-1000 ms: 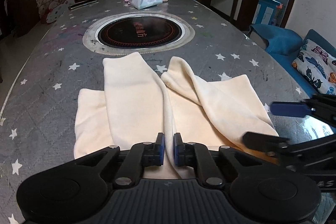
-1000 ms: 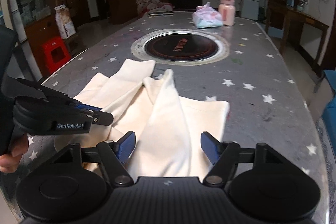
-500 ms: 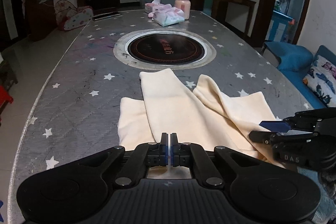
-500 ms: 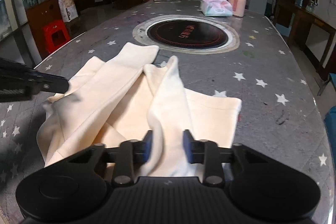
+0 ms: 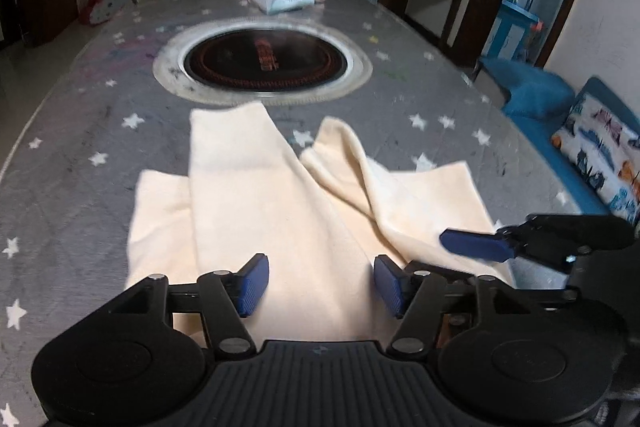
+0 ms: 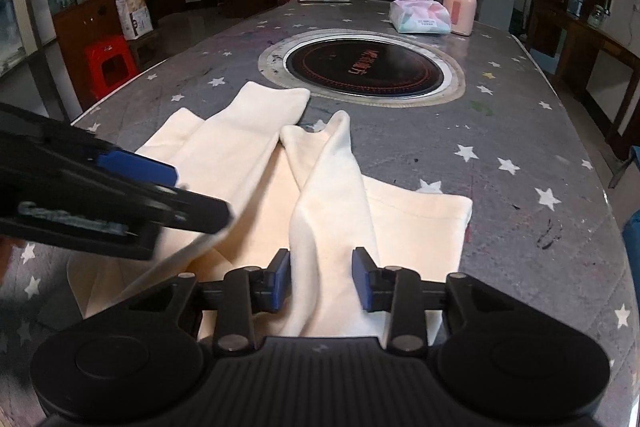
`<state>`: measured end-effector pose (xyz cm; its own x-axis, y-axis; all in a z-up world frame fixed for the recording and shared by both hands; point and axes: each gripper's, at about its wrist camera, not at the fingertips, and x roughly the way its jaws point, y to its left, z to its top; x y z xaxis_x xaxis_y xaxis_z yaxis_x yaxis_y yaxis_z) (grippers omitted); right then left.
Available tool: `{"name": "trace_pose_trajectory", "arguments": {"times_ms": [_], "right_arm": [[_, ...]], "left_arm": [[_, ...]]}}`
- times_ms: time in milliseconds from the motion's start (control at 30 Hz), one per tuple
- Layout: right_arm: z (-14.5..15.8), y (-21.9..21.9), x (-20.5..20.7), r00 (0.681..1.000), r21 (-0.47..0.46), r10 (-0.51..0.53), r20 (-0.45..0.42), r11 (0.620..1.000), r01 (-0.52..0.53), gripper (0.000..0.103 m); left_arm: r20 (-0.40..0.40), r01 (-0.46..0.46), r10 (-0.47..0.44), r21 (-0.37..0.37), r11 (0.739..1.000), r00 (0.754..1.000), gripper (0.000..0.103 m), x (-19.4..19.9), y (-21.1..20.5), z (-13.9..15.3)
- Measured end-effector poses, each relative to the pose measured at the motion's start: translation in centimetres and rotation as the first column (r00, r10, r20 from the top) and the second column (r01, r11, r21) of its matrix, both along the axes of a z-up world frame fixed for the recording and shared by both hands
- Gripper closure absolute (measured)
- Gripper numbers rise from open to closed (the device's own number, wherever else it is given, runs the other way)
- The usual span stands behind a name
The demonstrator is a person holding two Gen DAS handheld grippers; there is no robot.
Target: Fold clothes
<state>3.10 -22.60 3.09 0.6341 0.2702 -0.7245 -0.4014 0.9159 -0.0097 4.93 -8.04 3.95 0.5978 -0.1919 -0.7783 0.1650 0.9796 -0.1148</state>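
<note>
Left wrist: left tool [image 5: 320,285] open over garment [image 5: 280,211].

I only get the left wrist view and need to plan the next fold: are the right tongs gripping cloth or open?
Observer: Open. The right tongs have the raised sleeve fold of the cream garment between their fingers, unpinched.
Operator: Anything on the floor left of the table?
Observer: Yes, a red stool stands beside the table on its left side.
</note>
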Motion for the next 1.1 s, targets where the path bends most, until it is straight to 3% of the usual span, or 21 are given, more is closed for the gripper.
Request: {"name": "trace_pose_trajectory", "arguments": {"times_ms": [133, 367, 433, 533, 800, 1033, 1067, 1100], "right_arm": [[0.4, -0.9, -0.3, 1.000, 0.009, -0.025, 0.019, 1.000, 0.025, 0.094], [2.4, -4.0, -2.5, 0.991, 0.053, -0.112, 0.076, 0.993, 0.109, 0.100], [3.0, -5.2, -3.8, 0.985, 0.062, -0.144, 0.092, 0.988, 0.139, 0.100], [3.6, -6.9, -6.1, 0.975, 0.073, -0.195, 0.106, 0.980, 0.188, 0.100], [3.7, -9.0, -11.0, 0.969, 0.046, -0.235, 0.081, 0.972, 0.232, 0.100], [4.5, -8.1, -9.6, 0.976, 0.017, -0.188, 0.107, 0.982, 0.187, 0.093], [4.7, -7.7, -9.1, 0.980, 0.012, -0.166, 0.111, 0.986, 0.165, 0.089], [4.8, -7.1, -8.5, 0.983, 0.006, -0.143, 0.116, 0.990, 0.143, 0.078]], "left_arm": [[0.015, 0.011, -0.011, 0.020, 1.000, 1.000, 0.044, 0.2, -0.6, 0.1], [0.023, 0.036, -0.037, 0.050, 0.998, 0.999, 0.044, 0.8, -1.4, -0.1], [0.023, 0.043, -0.044, 0.067, 0.997, 0.999, 0.069, 0.9, -1.5, -0.5], [0.036, 0.047, -0.050, 0.079, 0.996, 0.998, 0.094, 0.6, -1.1, -0.7], [0.141, -0.019, 0.014, 0.031, 0.999, 0.990, 0.098, -2.8, 3.4, 2.3], [0.199, -0.125, 0.122, 0.005, 0.992, 0.973, 0.098, -8.1, 8.3, 4.4], [0.197, -0.139, 0.136, 0.001, 0.990, 0.971, 0.098, -8.7, 9.0, 4.5], [0.195, -0.153, 0.151, -0.002, 0.988, 0.969, 0.098, -9.4, 9.5, 4.5]]}}
